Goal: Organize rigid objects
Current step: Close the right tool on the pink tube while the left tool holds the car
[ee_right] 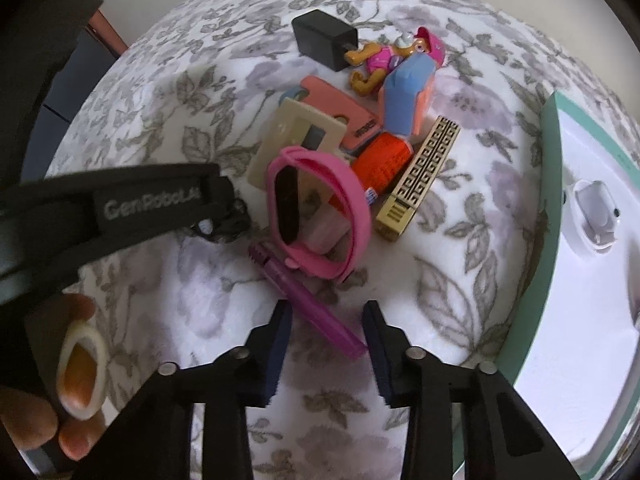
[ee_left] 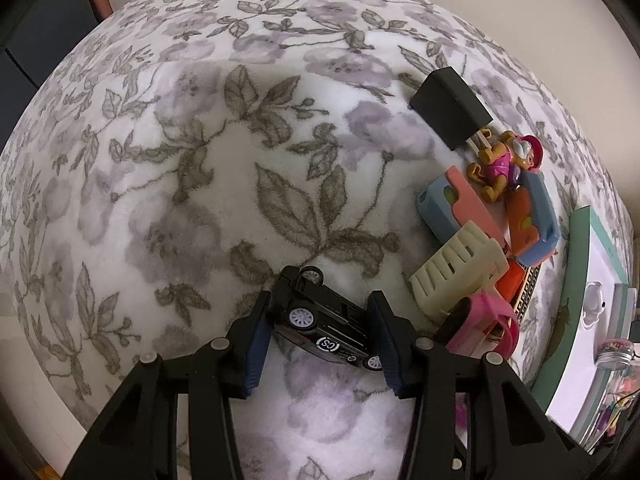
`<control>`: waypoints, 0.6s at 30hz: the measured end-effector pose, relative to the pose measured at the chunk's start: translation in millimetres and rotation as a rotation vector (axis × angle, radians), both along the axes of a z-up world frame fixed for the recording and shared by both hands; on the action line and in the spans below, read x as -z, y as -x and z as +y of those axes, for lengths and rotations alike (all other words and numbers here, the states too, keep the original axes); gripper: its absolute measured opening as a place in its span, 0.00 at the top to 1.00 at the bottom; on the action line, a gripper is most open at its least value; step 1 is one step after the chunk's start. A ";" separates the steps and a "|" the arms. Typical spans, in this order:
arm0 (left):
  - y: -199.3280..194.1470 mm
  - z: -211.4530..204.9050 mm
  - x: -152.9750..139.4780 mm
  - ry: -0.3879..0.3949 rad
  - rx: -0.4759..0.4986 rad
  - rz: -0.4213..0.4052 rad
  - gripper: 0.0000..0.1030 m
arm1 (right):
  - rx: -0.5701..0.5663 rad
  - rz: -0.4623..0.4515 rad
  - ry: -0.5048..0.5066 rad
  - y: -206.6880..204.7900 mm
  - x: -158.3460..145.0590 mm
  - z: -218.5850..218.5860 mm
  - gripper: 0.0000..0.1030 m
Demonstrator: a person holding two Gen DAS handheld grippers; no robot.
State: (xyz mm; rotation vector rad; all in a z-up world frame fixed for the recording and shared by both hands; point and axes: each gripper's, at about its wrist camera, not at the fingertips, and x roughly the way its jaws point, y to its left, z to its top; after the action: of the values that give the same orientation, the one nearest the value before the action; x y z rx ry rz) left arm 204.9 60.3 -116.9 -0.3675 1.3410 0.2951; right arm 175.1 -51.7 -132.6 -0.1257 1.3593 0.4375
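My left gripper is shut on a black toy car, which lies on its side between the pads, just above the floral blanket. To its right lies a pile of small objects: a black charger, a toy figure, a cream comb-like piece and a pink band. My right gripper is open over a purple pen that lies between its fingers. Beyond it are the pink band, the gold patterned box, the charger and the figure. The left gripper's body shows at the left.
A white box with a teal rim lies at the right and holds a small white item. It also shows in the left wrist view, with a glass jar beside it. A hand holds the left tool.
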 end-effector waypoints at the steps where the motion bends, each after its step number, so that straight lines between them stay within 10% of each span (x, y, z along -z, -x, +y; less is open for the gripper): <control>1: 0.8 1.0 -0.6 0.003 0.000 -0.001 0.52 | -0.002 0.012 -0.012 0.7 0.3 -0.4 0.67; 18: 0.9 9.7 2.8 0.003 0.009 -0.008 0.54 | -0.094 -0.023 0.003 15.7 4.1 29.9 0.72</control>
State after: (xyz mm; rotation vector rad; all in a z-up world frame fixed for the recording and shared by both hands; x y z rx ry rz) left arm 204.0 70.0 -119.7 -0.3650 1.3349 0.2842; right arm 159.5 -21.8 -136.7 -0.1973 1.3352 0.5117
